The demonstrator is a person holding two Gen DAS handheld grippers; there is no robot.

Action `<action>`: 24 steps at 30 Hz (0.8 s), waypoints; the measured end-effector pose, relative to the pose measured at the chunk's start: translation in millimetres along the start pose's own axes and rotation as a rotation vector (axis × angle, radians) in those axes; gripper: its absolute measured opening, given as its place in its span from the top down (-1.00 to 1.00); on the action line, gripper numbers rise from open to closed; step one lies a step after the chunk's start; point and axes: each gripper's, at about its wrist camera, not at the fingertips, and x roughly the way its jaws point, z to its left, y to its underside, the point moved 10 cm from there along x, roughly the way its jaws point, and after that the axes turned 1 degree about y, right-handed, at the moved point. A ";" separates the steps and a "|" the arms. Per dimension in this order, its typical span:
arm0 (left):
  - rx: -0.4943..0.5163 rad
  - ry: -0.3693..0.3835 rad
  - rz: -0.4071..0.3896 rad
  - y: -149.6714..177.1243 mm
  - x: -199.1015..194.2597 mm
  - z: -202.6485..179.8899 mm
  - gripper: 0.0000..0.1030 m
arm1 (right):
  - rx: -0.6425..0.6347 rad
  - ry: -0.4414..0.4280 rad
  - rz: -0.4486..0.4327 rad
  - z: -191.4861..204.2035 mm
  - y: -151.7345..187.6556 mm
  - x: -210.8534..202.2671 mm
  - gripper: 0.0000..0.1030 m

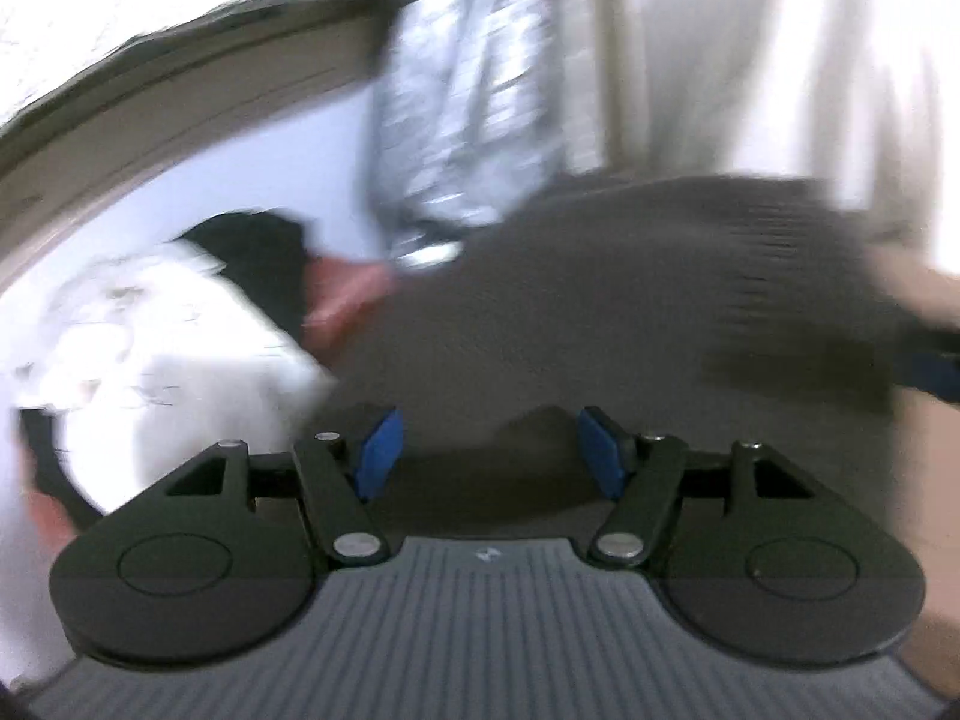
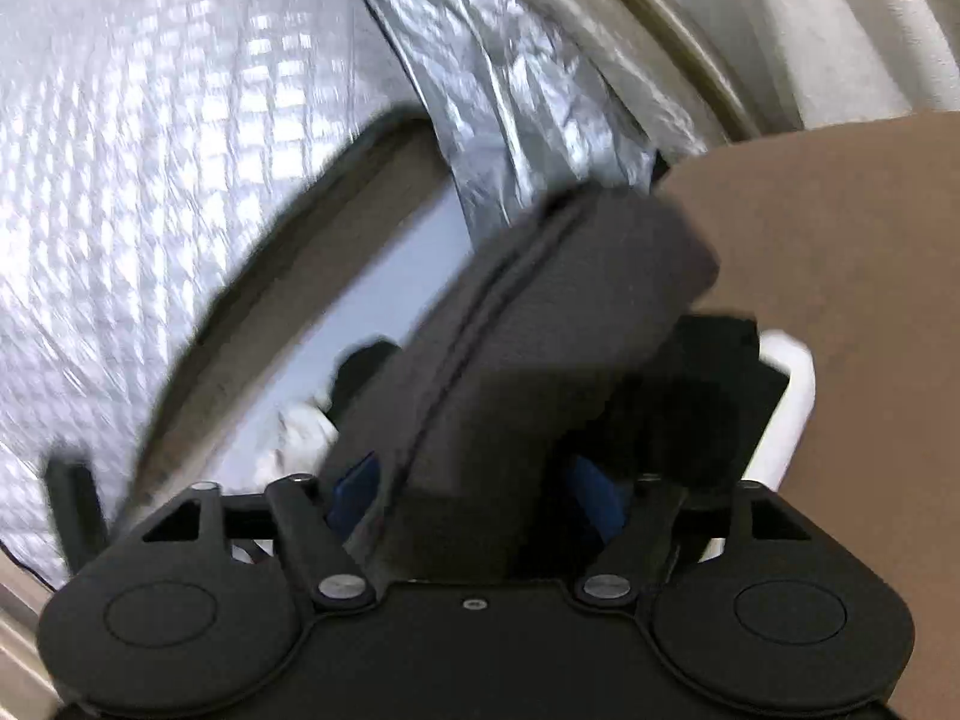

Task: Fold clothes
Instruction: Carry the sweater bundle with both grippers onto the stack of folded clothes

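Left gripper [image 1: 489, 450]: fingers apart, holding nothing.
Right gripper [image 2: 474, 495]: fingers apart; dark folded cloth [image 2: 540, 324] lies between them, seemingly not pinched.
Gray garment [image 1: 600, 300]: spread just ahead.
Tip: slow down, pinch one edge.

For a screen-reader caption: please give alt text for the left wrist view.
The left gripper, blue pads apart and empty, hangs over a dark grey ribbed knit garment. A crumpled white garment lies to its left; the frame is motion-blurred.
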 end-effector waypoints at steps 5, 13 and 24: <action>-0.050 0.206 0.033 29.9 -15.9 -44.2 -0.42 | 0.160 0.052 -0.053 -24.9 -34.8 23.3 -0.87; -0.095 0.228 0.027 63.4 -17.7 -25.8 -0.46 | -0.054 0.103 -0.167 -6.6 -54.8 31.2 0.40; -0.073 0.120 -0.032 89.8 -32.6 -36.1 -0.46 | -0.245 0.454 -0.218 -37.7 -2.7 34.9 0.36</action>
